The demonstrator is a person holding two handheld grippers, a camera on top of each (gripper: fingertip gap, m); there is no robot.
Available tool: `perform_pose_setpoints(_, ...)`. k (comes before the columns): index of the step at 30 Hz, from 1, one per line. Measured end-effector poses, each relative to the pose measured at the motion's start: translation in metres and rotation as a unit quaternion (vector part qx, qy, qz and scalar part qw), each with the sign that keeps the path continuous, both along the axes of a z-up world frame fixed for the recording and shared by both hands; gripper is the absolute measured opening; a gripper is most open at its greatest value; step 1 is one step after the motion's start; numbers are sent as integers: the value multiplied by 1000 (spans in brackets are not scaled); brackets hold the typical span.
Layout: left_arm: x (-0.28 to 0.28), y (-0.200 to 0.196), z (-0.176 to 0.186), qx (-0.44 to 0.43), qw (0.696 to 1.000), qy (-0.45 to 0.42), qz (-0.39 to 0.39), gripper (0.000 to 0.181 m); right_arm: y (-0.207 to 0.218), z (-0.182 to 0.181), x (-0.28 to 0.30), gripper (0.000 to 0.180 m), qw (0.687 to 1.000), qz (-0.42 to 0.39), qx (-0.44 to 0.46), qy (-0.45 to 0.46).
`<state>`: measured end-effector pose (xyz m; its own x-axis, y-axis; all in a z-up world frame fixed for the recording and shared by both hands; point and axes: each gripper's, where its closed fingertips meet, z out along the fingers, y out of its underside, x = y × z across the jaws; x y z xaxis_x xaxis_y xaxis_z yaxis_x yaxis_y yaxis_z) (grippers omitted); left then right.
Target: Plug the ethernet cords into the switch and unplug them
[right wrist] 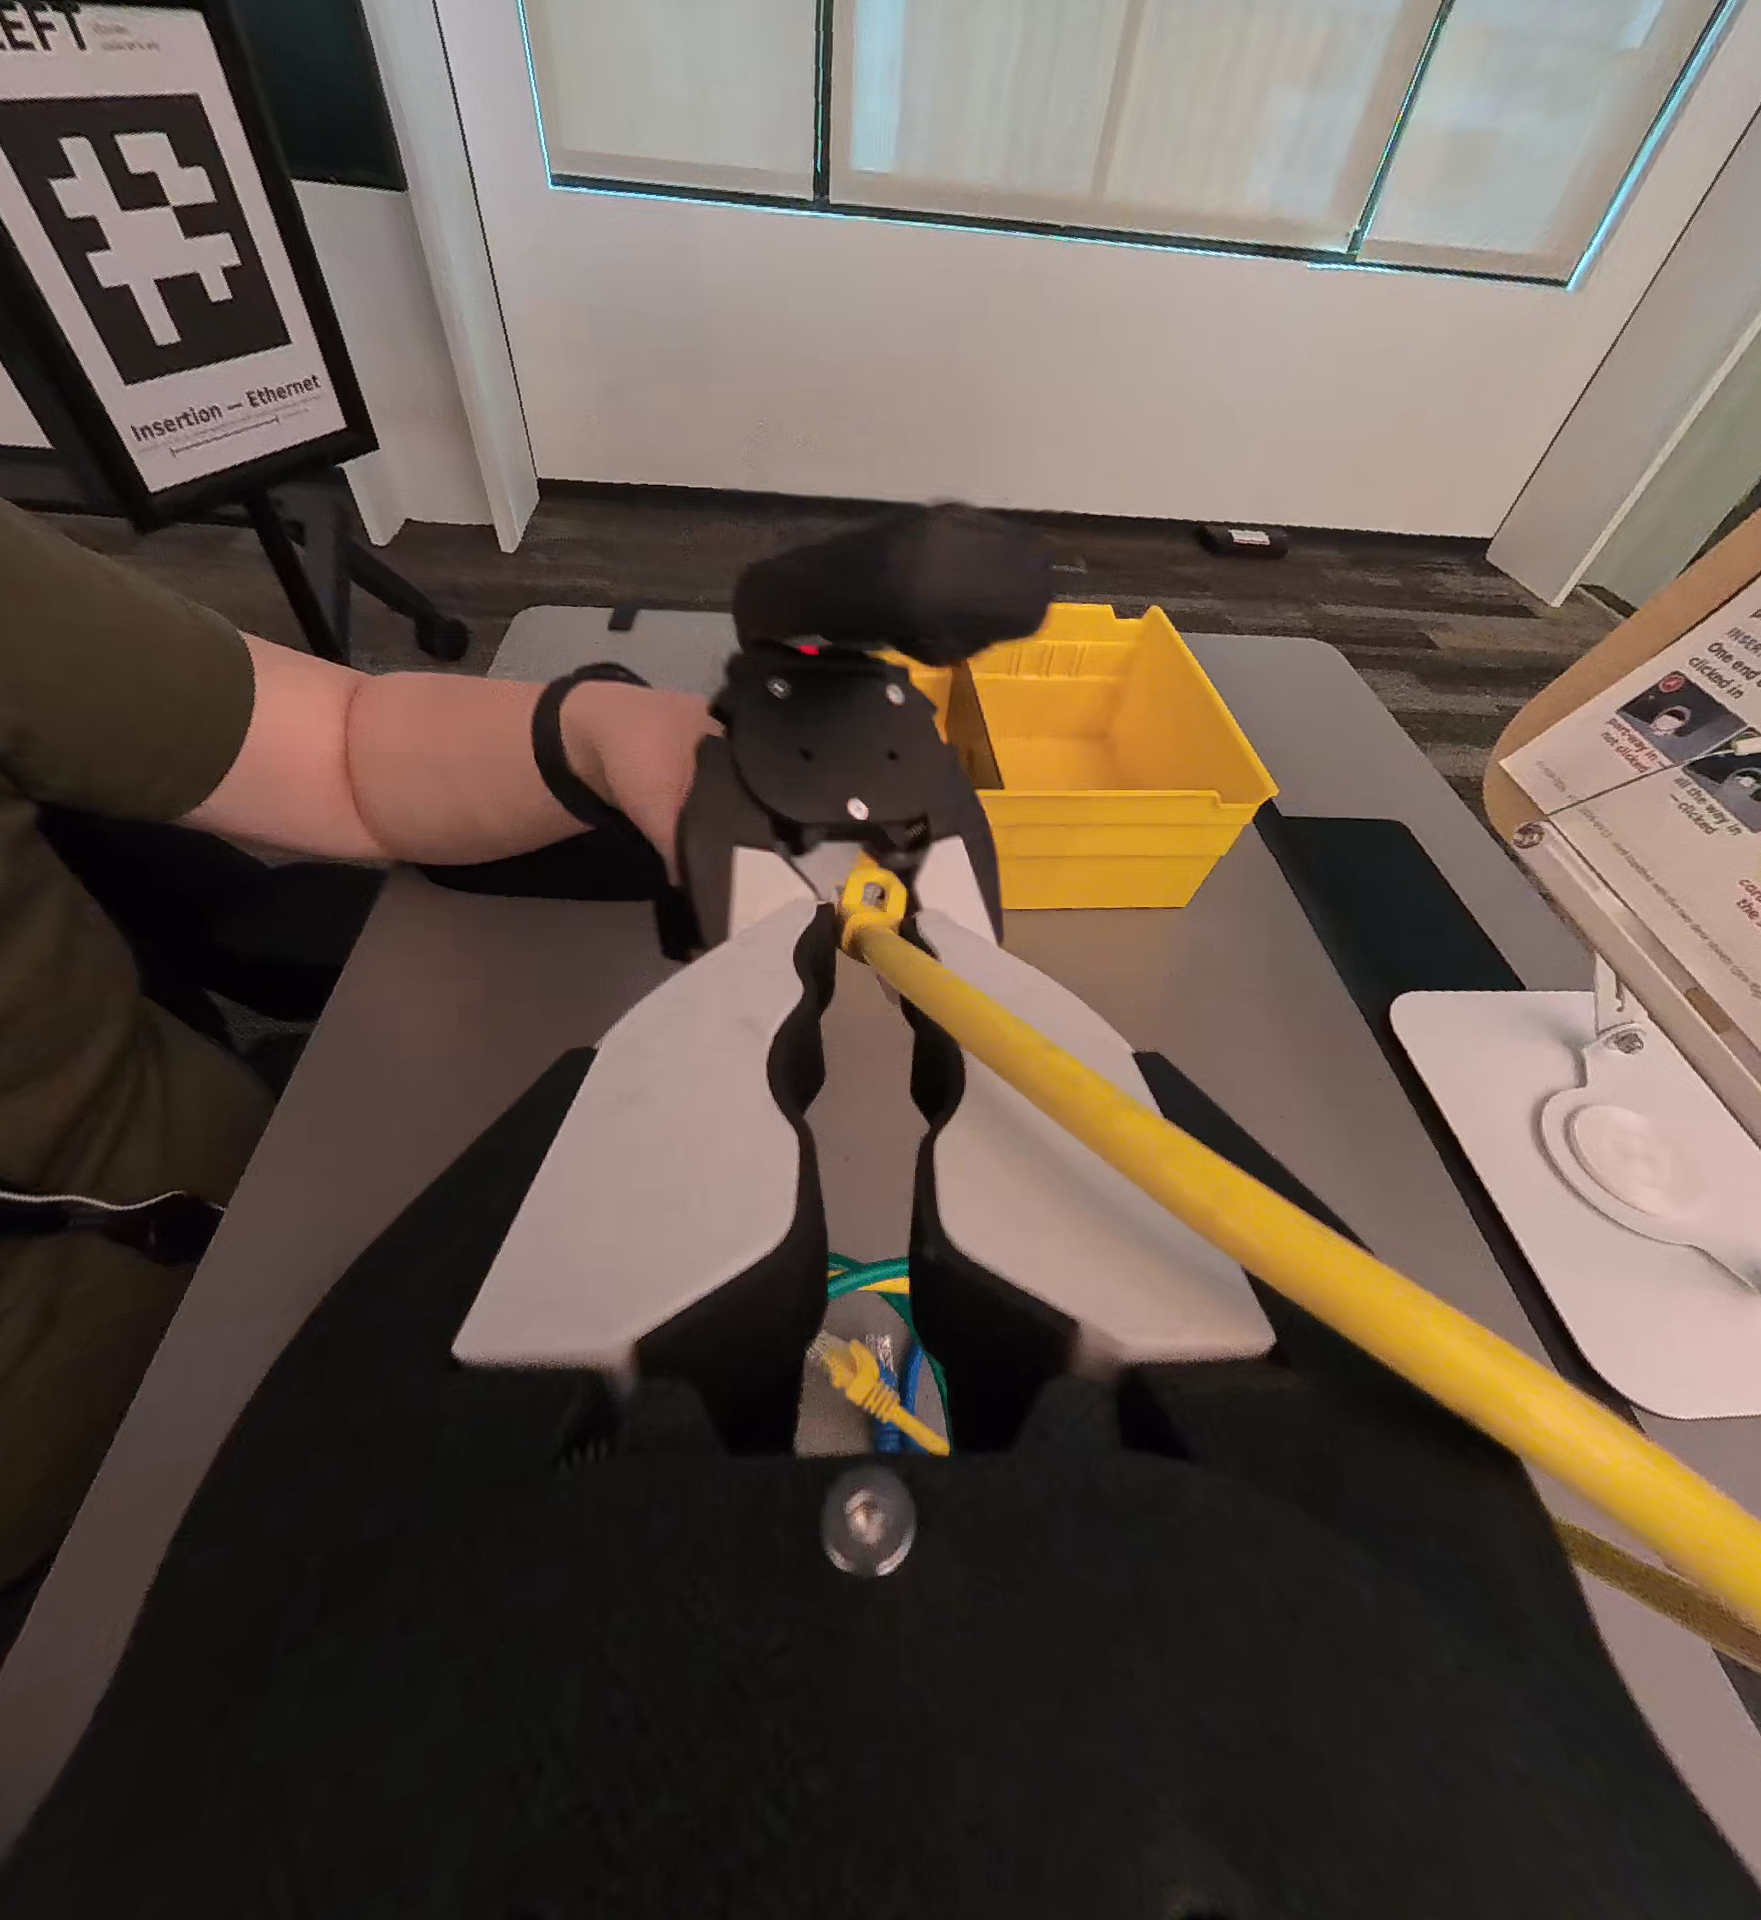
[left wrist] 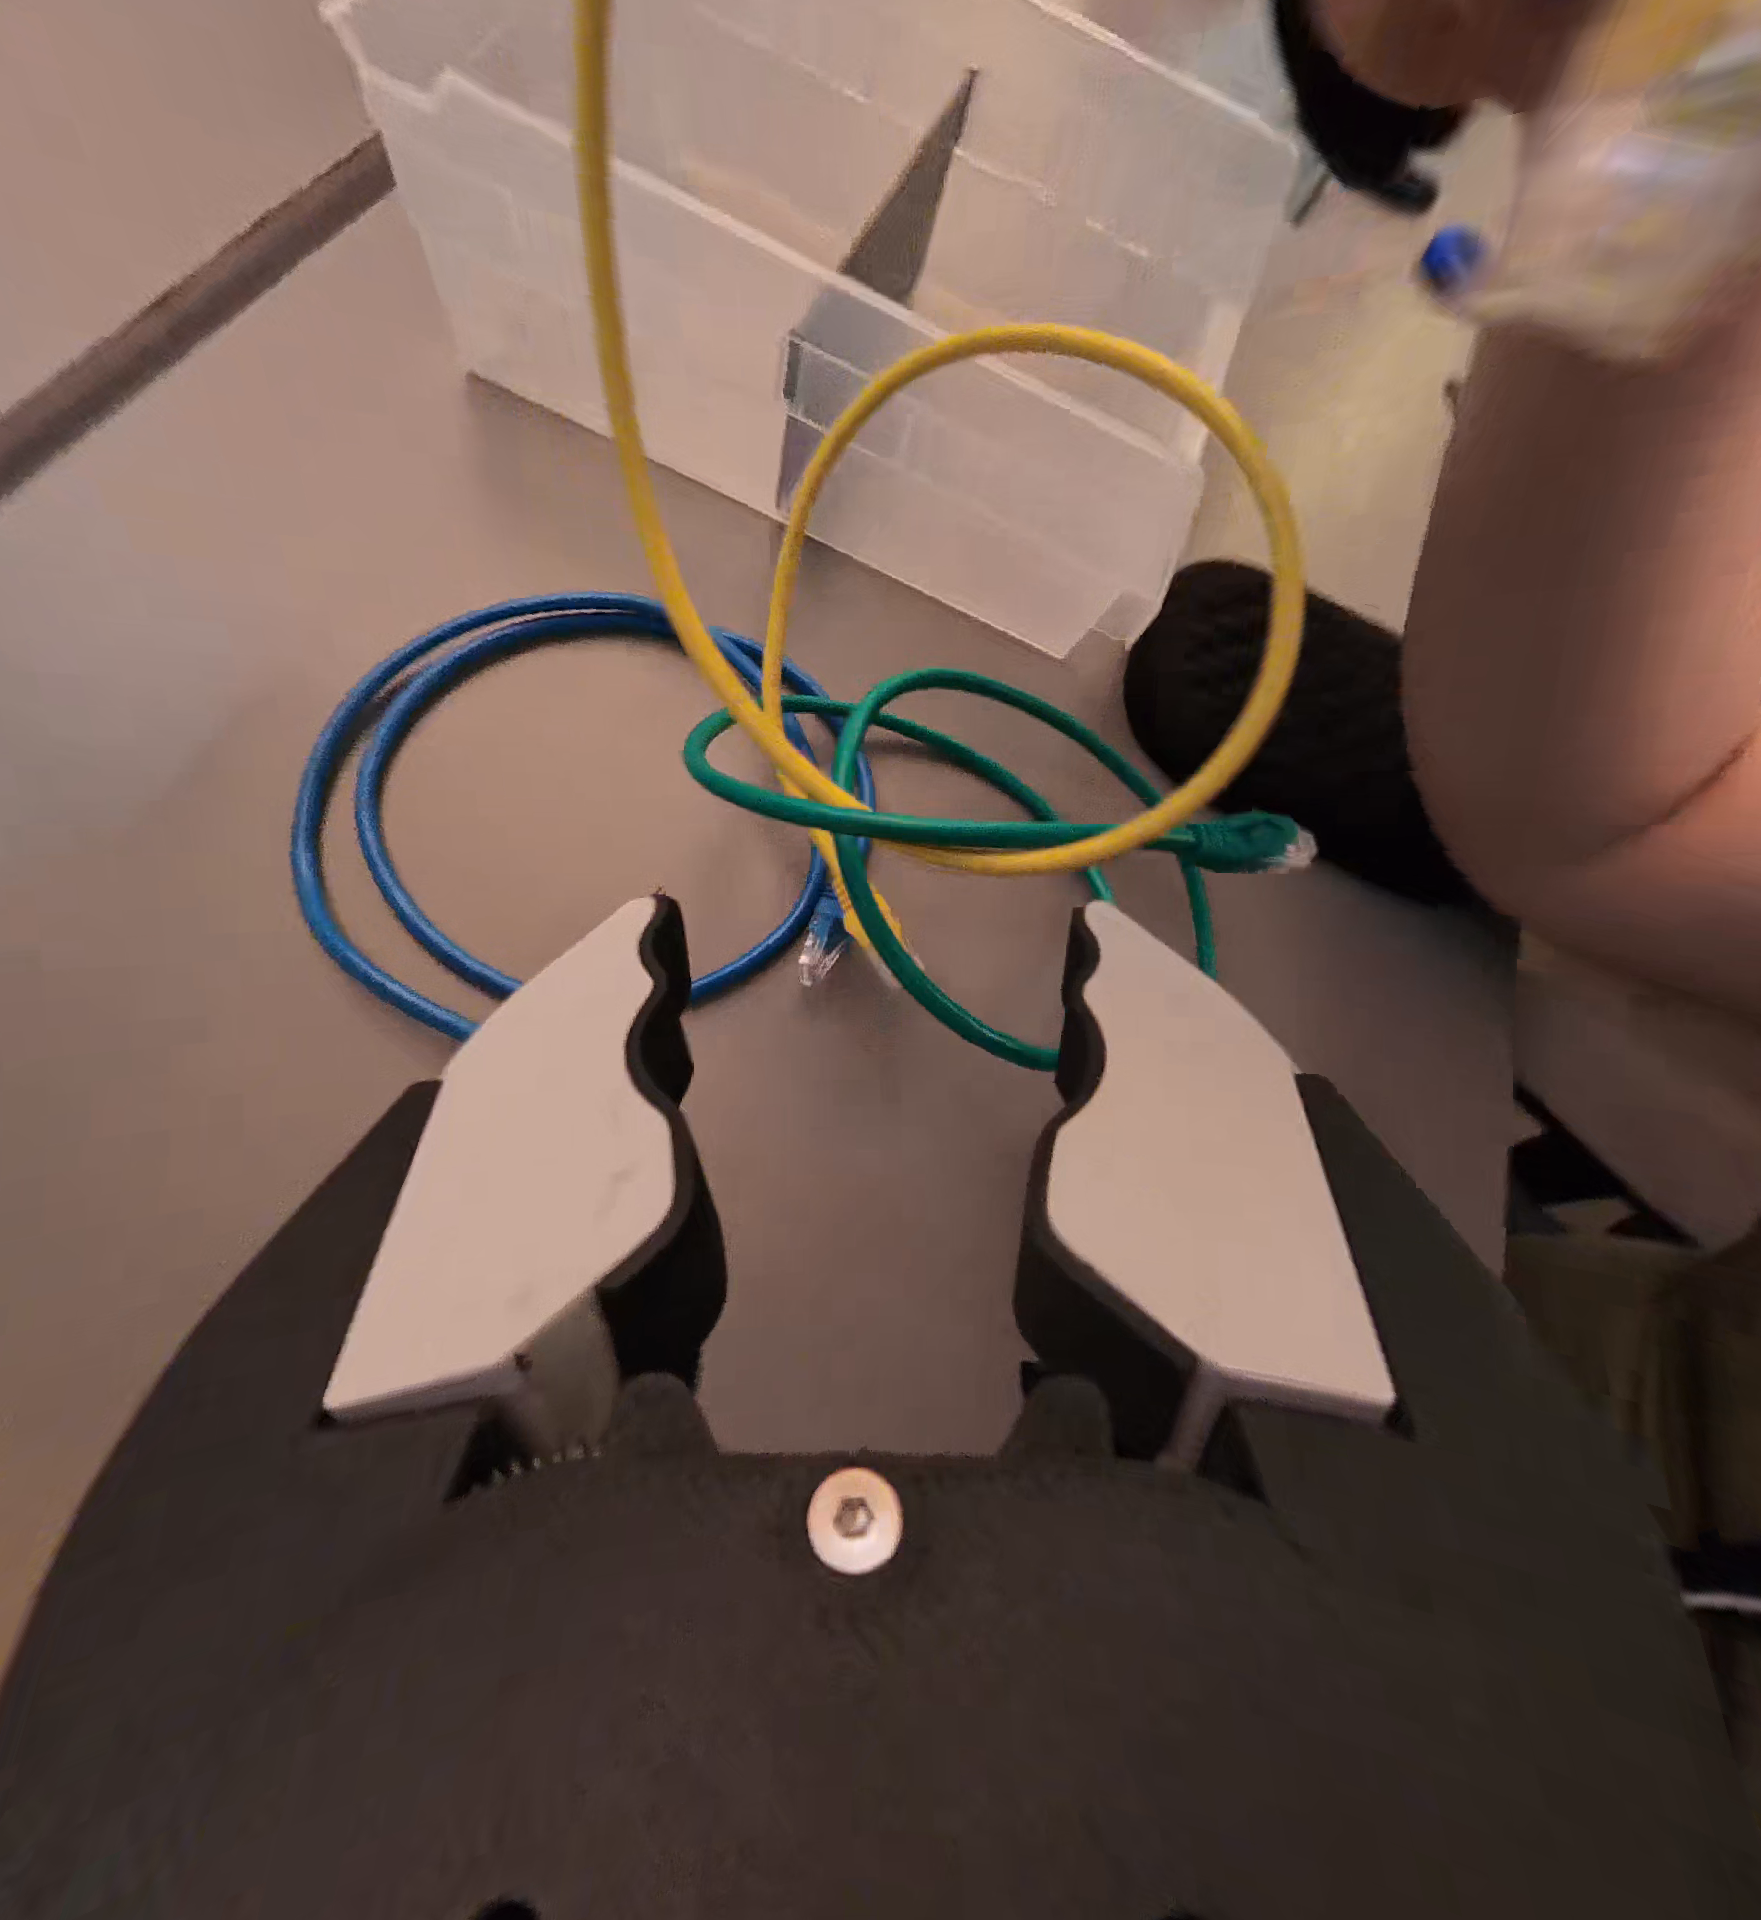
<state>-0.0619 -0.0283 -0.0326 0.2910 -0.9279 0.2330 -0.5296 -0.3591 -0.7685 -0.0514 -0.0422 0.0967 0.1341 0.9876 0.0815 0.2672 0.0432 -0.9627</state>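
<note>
Three ethernet cords lie tangled on the grey table (left wrist: 180,831): a coiled blue cord (left wrist: 336,831), a green cord (left wrist: 959,831) and a yellow cord (left wrist: 1260,582). The yellow cord loops and rises out of the top of the left wrist view. My left gripper (left wrist: 874,920) is open and empty, hovering above the blue cord's clear plug (left wrist: 822,951). My right gripper (right wrist: 868,914) is shut on the yellow cord's plug end (right wrist: 868,896), and the yellow cord (right wrist: 1271,1247) trails back to the lower right. The left gripper (right wrist: 834,769) shows farther off there. No switch is in view.
A clear plastic bin (left wrist: 751,312) stands behind the cords, and a yellow bin (right wrist: 1094,769) stands at the far side of the table. A person's arm (left wrist: 1582,675) is at the right. An instruction board on a white stand (right wrist: 1582,1143) is at the right, and a framed sign (right wrist: 149,260) at the back left. My right fingertips sit around 12 cm from my left ones.
</note>
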Motion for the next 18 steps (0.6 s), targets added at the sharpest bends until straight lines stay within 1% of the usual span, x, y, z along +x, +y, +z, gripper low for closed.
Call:
perform_pose_setpoints(3, 11, 6, -15, -99, 994, -45, 16, 68, -7, -2, -1, 12, 1000, 19, -4, -4)
perform_pose_setpoints(5, 19, 14, -19, -139, 988, -65, 16, 63, -14, -10, -2, 12, 999, 45, -16, -26)
perform_pose_setpoints(7, 27, 29, -17, -127, 989, -73, 19, 60, -18, -18, 0, 12, 997, 65, -16, -44)
perform_pose_setpoints(10, 43, 50, -15, -99, 993, -65, 22, 61, -29, -17, 0, 12, 994, 104, -18, -34)
perform_pose_setpoints(13, 56, 61, -31, -86, 996, -21, 20, 59, -35, -14, 3, 12, 992, 119, -14, -25)
perform_pose_setpoints(14, 59, 60, -34, -85, 996, -12, 10, 48, -36, -14, 5, 12, 992, 122, -10, -25)
perform_pose_setpoints(15, 63, 56, -36, -84, 996, -8, -9, 24, -37, -13, 8, 12, 992, 123, -5, -26)
perform_pose_setpoints(16, 66, 52, -37, -78, 997, -5, -28, 8, -38, -12, 11, 12, 992, 123, -3, -26)
perform_pose_setpoints(18, 63, 62, -38, -34, 999, 20, -12, 7, -46, -17, 19, 13, 990, 137, -18, -40)
